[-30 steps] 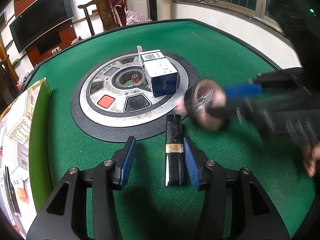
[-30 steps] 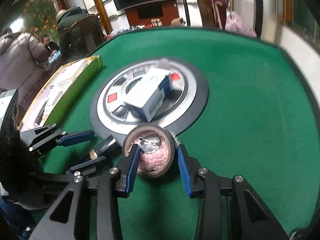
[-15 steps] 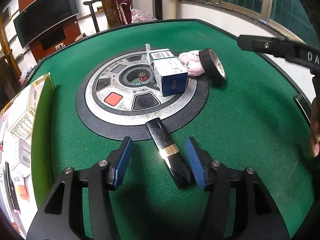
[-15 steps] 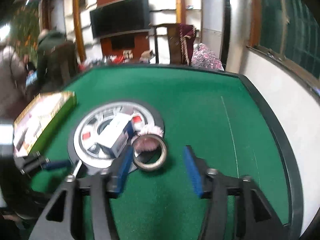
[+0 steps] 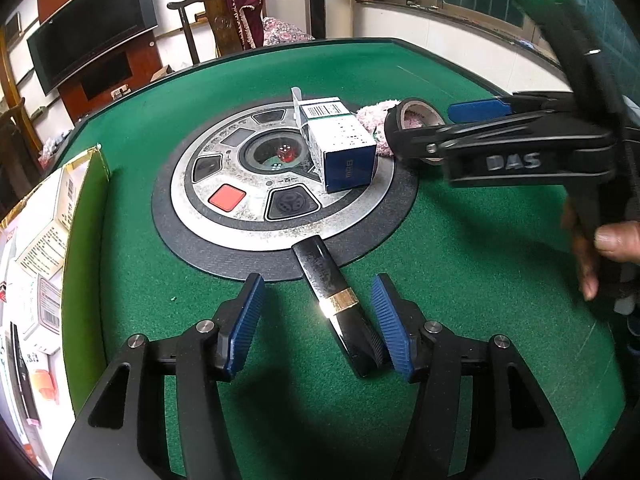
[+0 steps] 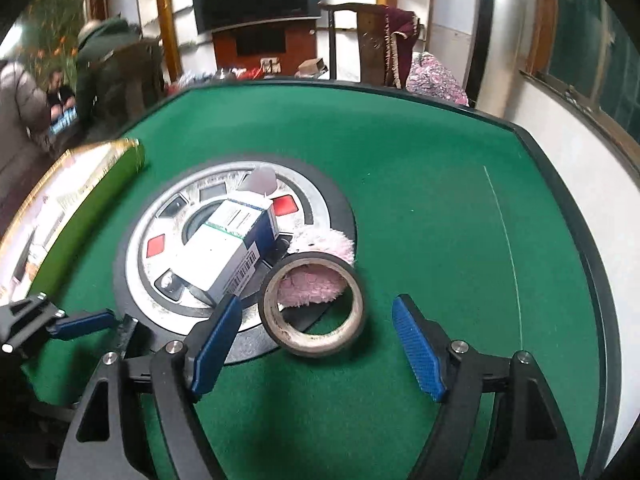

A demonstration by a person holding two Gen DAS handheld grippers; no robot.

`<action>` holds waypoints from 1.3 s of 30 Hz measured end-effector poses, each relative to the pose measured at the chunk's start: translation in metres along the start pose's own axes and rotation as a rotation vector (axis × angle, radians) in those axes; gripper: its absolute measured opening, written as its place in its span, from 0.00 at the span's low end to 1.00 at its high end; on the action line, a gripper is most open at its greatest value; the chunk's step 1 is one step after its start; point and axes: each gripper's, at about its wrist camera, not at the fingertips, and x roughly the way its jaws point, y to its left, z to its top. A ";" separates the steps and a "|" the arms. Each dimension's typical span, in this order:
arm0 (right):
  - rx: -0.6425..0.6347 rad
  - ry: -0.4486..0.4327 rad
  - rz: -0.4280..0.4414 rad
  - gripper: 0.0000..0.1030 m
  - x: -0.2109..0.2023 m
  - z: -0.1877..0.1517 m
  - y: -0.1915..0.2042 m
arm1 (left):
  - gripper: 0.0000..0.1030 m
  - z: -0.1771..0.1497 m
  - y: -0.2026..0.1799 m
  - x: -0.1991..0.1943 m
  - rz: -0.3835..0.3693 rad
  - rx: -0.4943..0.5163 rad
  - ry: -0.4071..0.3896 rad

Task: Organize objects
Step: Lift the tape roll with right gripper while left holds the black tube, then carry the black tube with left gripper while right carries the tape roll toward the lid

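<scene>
A black tube with a gold band (image 5: 338,304) lies on the green felt between the open fingers of my left gripper (image 5: 316,322), close to the right finger. A black tape roll (image 6: 312,304) leans on a pink fluffy cloth (image 6: 320,248) at the edge of the round centre plate (image 6: 160,312). My right gripper (image 6: 316,340) is open around the roll, not touching it. A white and blue box (image 5: 340,146) lies on the plate. The roll (image 5: 416,114) and cloth (image 5: 374,114) also show in the left wrist view.
An open green carton (image 5: 80,240) with papers and boxes stands at the table's left edge. The right gripper's body and the hand holding it (image 5: 528,160) hang over the right side of the table. Chairs, a TV and people stand beyond the table.
My right gripper let go of the tape roll beside the pink cloth, pulled back, then came close around it again. The black tube has turned slightly between my left fingers.
</scene>
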 end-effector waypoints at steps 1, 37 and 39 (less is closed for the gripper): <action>-0.013 0.005 -0.011 0.76 0.003 0.001 0.001 | 0.55 0.000 0.000 0.000 0.001 0.001 0.000; 0.101 -0.094 0.130 0.57 -0.059 -0.027 0.006 | 0.16 0.003 -0.001 -0.012 -0.011 -0.005 -0.051; 0.090 -0.092 0.134 0.57 -0.059 -0.027 0.011 | 0.16 0.003 -0.001 -0.016 0.011 0.002 -0.069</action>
